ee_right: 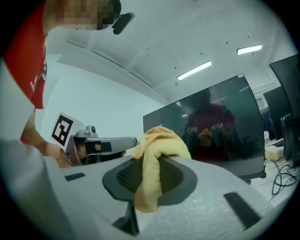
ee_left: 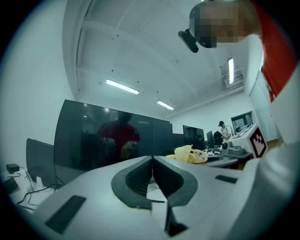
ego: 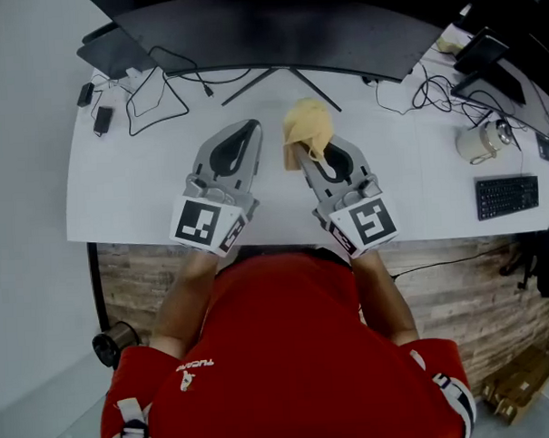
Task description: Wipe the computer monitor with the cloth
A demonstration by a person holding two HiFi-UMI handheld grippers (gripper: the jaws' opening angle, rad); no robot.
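The dark computer monitor (ego: 275,32) stands at the back of the white desk (ego: 119,184), its screen unlit; it fills the left gripper view (ee_left: 108,136) and the right gripper view (ee_right: 220,122) and mirrors me. My right gripper (ego: 305,144) is shut on a yellow cloth (ego: 307,129), bunched at its tips and draped between the jaws (ee_right: 154,164). It sits a short way in front of the screen. My left gripper (ego: 244,133) is shut with nothing in it (ee_left: 152,161), level with the right one.
Black cables (ego: 155,87) and small adapters (ego: 102,119) lie at the desk's back left. More cables (ego: 432,93), a white mug-like object (ego: 478,143) and a black keyboard (ego: 507,195) lie at the right. Other monitors (ego: 499,58) stand at the far right.
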